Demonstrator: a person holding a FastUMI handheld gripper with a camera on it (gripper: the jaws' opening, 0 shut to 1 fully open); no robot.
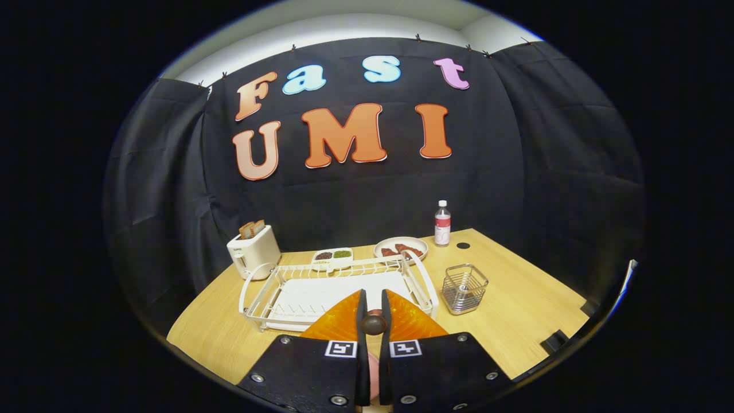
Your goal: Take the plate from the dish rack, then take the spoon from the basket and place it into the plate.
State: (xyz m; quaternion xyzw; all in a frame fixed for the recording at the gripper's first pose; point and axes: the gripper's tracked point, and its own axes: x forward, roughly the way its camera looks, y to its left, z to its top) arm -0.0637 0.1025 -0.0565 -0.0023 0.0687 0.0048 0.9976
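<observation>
Wooden table [516, 321] | jaws pinch spoon [373, 322] | above orange plate [344, 321], before dish rack [321, 287]

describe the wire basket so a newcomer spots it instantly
Start at the white dish rack in the middle of the wooden table. Just to its right, beyond the jaws of the gripper, which grip a dark-handled utensil over an orange plate, stands the basket. It alone is a small, square, silvery wire cage.
</observation>
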